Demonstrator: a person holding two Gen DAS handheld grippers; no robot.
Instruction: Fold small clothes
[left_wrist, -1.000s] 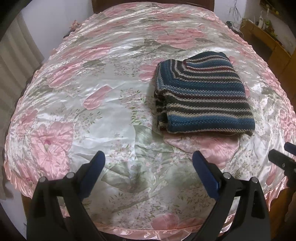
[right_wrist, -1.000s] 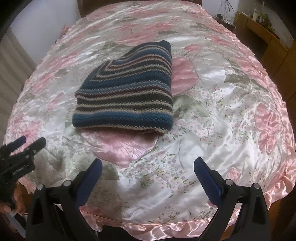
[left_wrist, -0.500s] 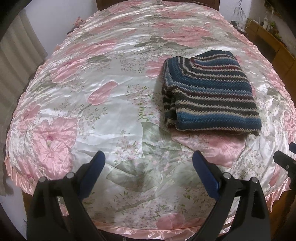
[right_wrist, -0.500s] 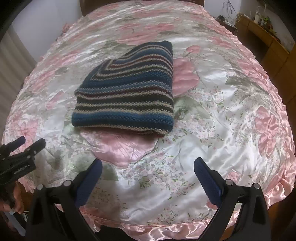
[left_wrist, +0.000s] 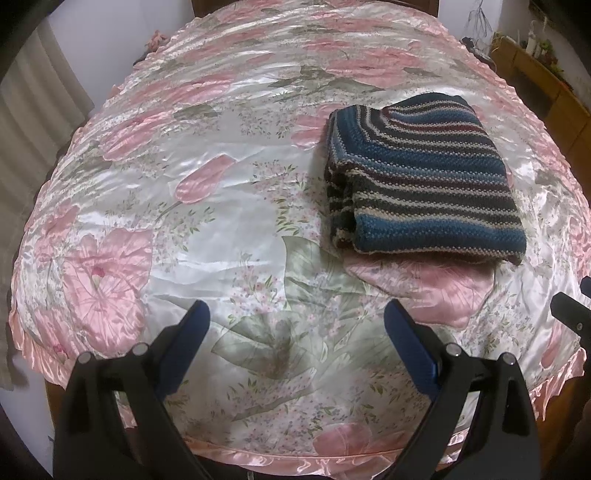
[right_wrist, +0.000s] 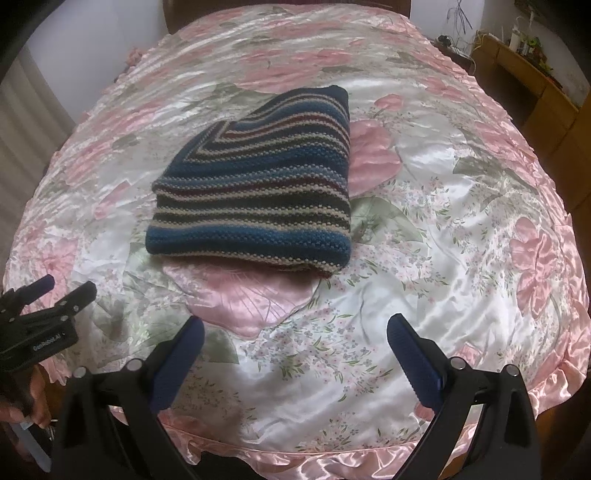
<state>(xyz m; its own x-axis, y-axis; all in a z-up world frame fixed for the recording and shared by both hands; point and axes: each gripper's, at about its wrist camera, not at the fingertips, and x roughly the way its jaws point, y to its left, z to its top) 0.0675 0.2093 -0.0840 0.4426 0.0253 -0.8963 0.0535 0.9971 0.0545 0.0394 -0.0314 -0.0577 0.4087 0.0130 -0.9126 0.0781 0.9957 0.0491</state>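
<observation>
Both claws, the left claw (left_wrist: 297, 325) and right claw (right_wrist: 295, 332), had drawn back slightly, wide open and empty. The striped knit garment (right_wrist: 255, 192) lay folded on the bed (right_wrist: 461, 229), so the fold looked finished.

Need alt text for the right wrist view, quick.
A folded striped knit garment lies on a pink floral satin bedspread. The open right gripper hovers empty near the bed's edge; the left gripper shows at far left.

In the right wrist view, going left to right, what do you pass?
Left gripper → folded striped knit → bare flowered bedspread → wooden cabinet at the far right edge.
</observation>
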